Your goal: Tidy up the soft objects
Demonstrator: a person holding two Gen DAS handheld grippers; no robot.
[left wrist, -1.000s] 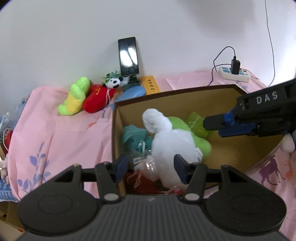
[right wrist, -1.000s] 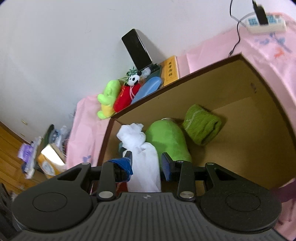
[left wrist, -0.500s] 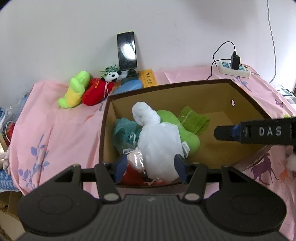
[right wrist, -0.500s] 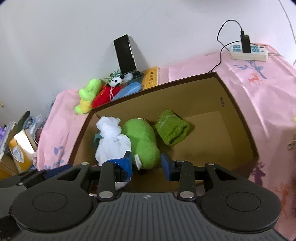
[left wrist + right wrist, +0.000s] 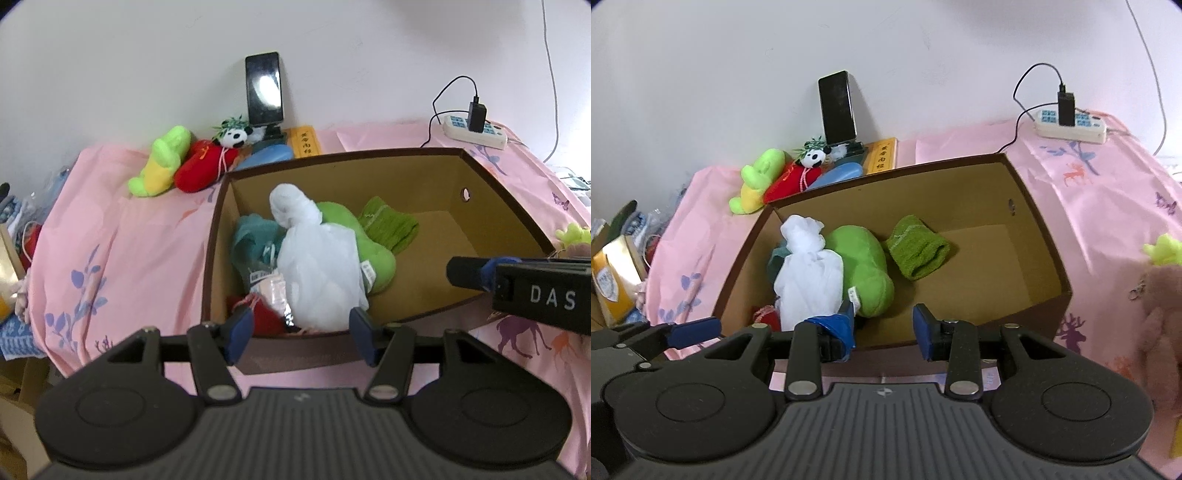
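A brown cardboard box [image 5: 491,184] [image 5: 1039,221] on the pink-covered table holds a white cloth bundle [image 5: 317,269] [image 5: 807,273], a green plush [image 5: 373,251] [image 5: 864,262], a green knit cuff [image 5: 388,225] [image 5: 918,251], a teal item [image 5: 251,236] and a red item [image 5: 264,317]. My left gripper [image 5: 301,328] is open and empty above the box's near rim. My right gripper [image 5: 886,326] is open and empty at the near rim; it also shows at the right of the left wrist view [image 5: 517,280].
Behind the box lie a yellow-green plush [image 5: 160,166] [image 5: 757,181], a red plush with a panda [image 5: 207,162] [image 5: 798,173], a blue item [image 5: 269,155], a phone on a stand [image 5: 264,90] [image 5: 837,107] and a power strip [image 5: 474,129] [image 5: 1071,123]. A brown plush [image 5: 1160,314] lies at the right.
Both grippers have drawn back and up from inside the box to its near rim. The white bundle stays in the box, free of both grippers.
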